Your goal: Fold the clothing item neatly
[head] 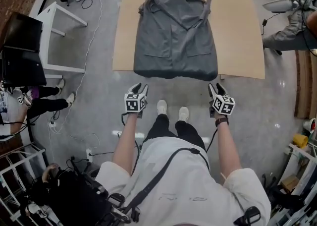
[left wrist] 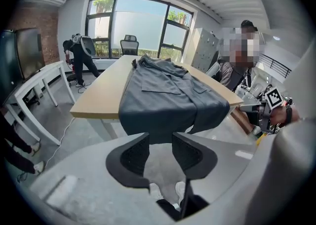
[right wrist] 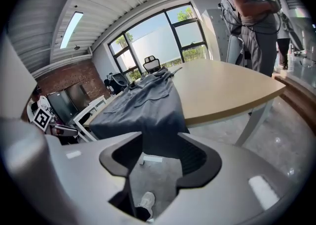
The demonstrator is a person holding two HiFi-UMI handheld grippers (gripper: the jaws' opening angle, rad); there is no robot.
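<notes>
A grey robe-like garment lies spread flat on the tan table, sleeves folded in, with its hem hanging over the near edge. Both grippers hover just short of that edge, below the hem corners. My left gripper is at the hem's left corner and my right gripper at its right corner. In the left gripper view the jaws stand apart with nothing between them, the garment ahead. The right gripper is likewise open and empty, facing the draped hem.
A white desk and a dark monitor stand to the left. One person sits at the table's right, and another stands by it. An office chair is at the far end. Cables lie on the floor.
</notes>
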